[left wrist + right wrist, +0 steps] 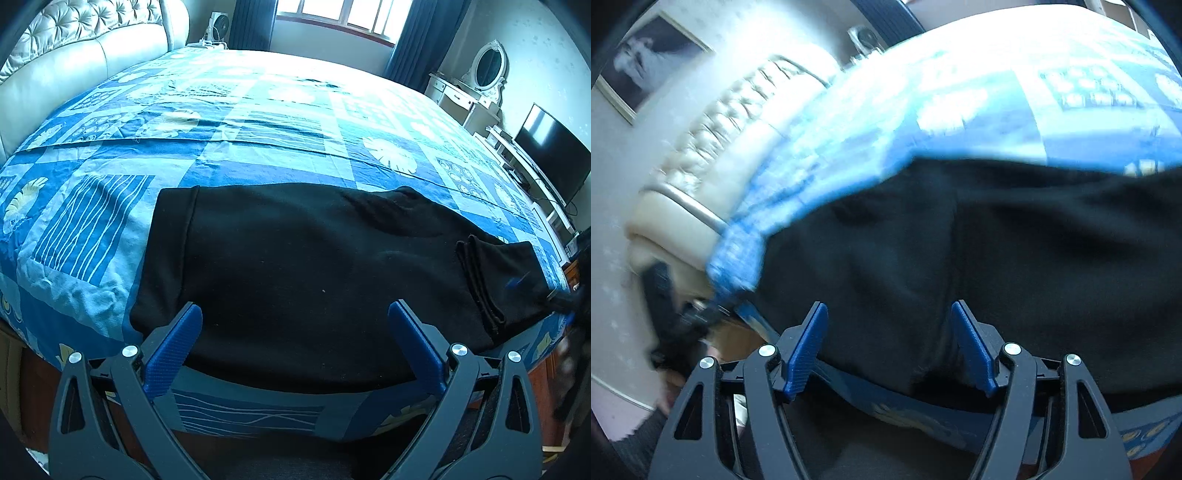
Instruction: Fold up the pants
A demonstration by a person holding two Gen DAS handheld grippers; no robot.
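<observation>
A: In the left wrist view, why are the black pants (295, 258) lying along the near edge of the bed (258, 122)?

B: I judge it is keeping them within reach on the flat blue patterned sheet. One end is already lying doubled back over itself at the right, with the hems (480, 280) showing. The left gripper (295, 314) is hovering above the near edge, its blue pads (177, 347) standing wide apart and pinching nothing.

A: And the right wrist view?

B: It is blurring, so detail is poor. The right gripper (890, 314) is sitting over the same black pants (997, 240), jaws parted with cloth behind them but not clamped. I judge it is letting the fold rest.
</observation>
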